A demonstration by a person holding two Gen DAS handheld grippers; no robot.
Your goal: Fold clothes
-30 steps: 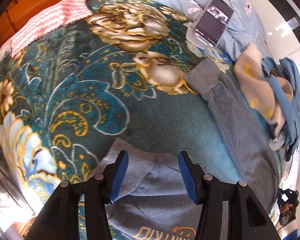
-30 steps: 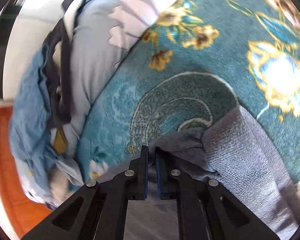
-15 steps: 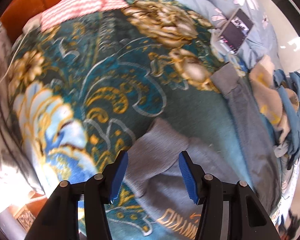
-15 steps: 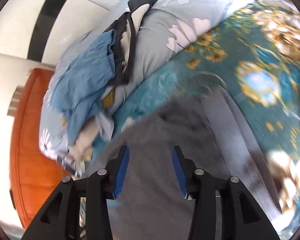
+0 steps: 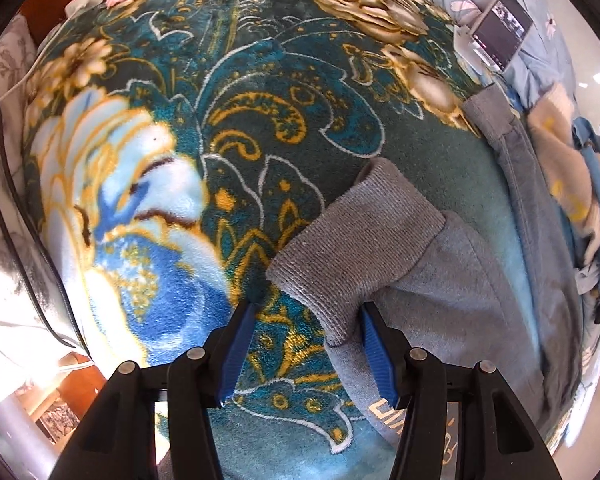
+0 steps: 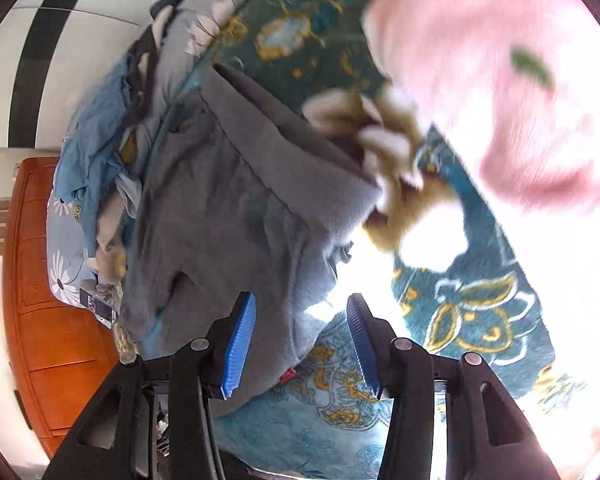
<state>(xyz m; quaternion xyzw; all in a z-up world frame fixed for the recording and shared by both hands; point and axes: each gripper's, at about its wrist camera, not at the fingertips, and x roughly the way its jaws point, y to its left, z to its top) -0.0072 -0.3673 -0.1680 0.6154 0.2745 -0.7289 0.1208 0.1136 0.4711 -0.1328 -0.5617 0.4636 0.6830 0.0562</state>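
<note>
A grey sweatshirt [image 5: 452, 292] lies on the teal floral blanket [image 5: 228, 128]. Its ribbed cuff [image 5: 360, 240] points toward my left gripper [image 5: 306, 354], which is open and empty just above the cuff's near edge. In the right wrist view the same grey sweatshirt [image 6: 236, 216] lies spread and partly folded on the blanket [image 6: 472, 320]. My right gripper [image 6: 300, 346] is open and empty, hovering over the garment's lower edge near a small red tag [image 6: 286, 376].
A pile of blue and beige clothes [image 5: 580, 184] lies at the right of the bed, also in the right wrist view [image 6: 100, 152]. A phone [image 5: 504, 30] stands on the pale floral bedding. A pink cloth [image 6: 500, 80] is at upper right. An orange wooden cabinet [image 6: 48, 300] stands left.
My right gripper opened, let go of the grey sweatshirt and swung back over it. My left gripper stayed open and drew back, so the ribbed cuff now lies ahead of its fingers.
</note>
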